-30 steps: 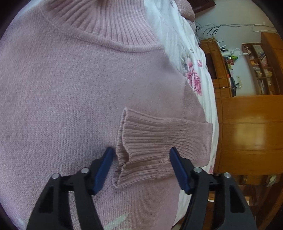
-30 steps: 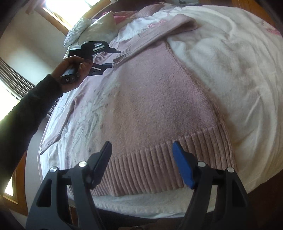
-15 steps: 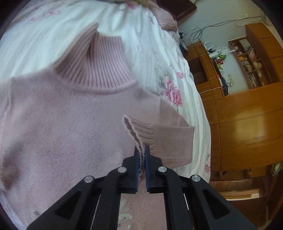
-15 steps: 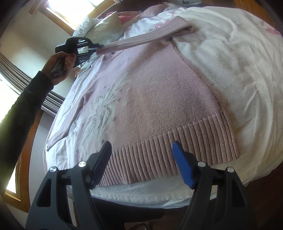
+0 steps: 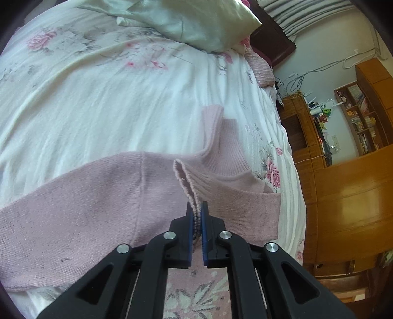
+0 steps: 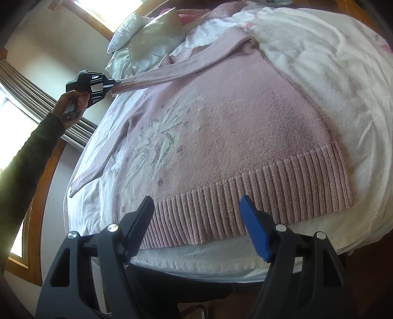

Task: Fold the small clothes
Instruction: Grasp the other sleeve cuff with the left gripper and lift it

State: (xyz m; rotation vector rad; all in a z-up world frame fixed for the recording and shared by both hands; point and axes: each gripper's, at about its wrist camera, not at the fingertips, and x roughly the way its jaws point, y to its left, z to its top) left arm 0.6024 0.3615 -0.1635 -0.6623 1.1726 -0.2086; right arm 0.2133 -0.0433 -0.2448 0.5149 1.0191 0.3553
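Two grippers were in view. The left gripper (image 5: pixel 197 216) pinched the ribbed cuff (image 5: pixel 188 181) of the pink sweater (image 6: pixel 221 127), which lay flat on the white bedsheet (image 6: pixel 331 73). The right gripper (image 6: pixel 197 216) hovered spread wide above the hem (image 6: pixel 245 193), holding nothing.

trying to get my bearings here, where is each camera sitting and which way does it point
Left wrist: on the left gripper, looking along its fingers up the bed toward a pillow; its jaws are shut on the sleeve cuff.
Right wrist: on the right gripper, at the bed's foot, jaws open over the ribbed hem; the person's hand and a dark sleeve show.
Shared: the pink sweater, the cuff and the left gripper.
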